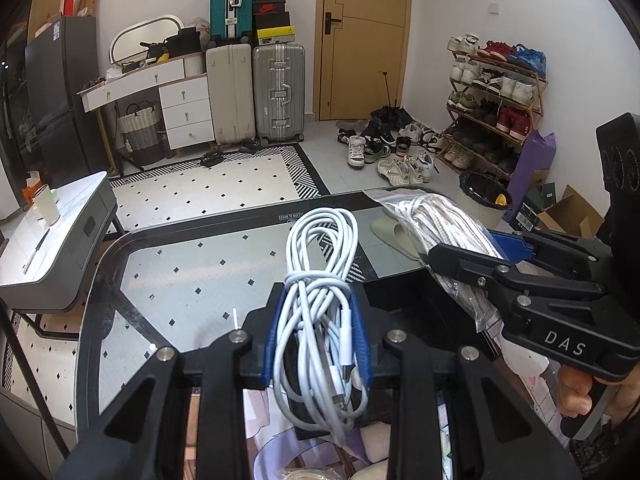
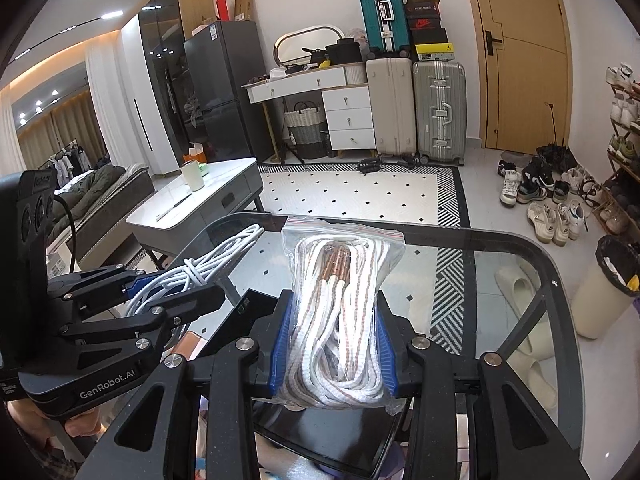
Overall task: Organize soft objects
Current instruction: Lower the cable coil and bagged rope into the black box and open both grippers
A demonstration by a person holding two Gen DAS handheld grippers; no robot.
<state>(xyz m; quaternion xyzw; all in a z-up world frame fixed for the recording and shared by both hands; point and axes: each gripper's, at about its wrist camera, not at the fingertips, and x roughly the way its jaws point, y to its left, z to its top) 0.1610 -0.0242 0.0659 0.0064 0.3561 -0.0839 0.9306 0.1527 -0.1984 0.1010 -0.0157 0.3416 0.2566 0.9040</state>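
My left gripper [image 1: 318, 336] is shut on a coiled bundle of white charging cables [image 1: 320, 280] and holds it above the glass table [image 1: 180, 288]. My right gripper [image 2: 334, 344] is shut on a clear zip bag of white and brown cords [image 2: 340, 300], also held above the table. In the left wrist view the right gripper [image 1: 476, 256] is at the right with the bag [image 1: 436, 224]. In the right wrist view the left gripper [image 2: 176, 292] is at the left with the cables [image 2: 208, 264]. A black tray [image 2: 320, 432] lies under the bag.
The glass table's rounded edge [image 2: 532, 240] is ahead. A grey side table [image 2: 208, 196] with a cup [image 2: 194, 176] stands to the left. A bin [image 2: 608, 288], slippers [image 2: 520, 288], loose shoes [image 2: 548, 200], suitcases [image 2: 436, 112] and a door [image 2: 524, 56] are beyond.
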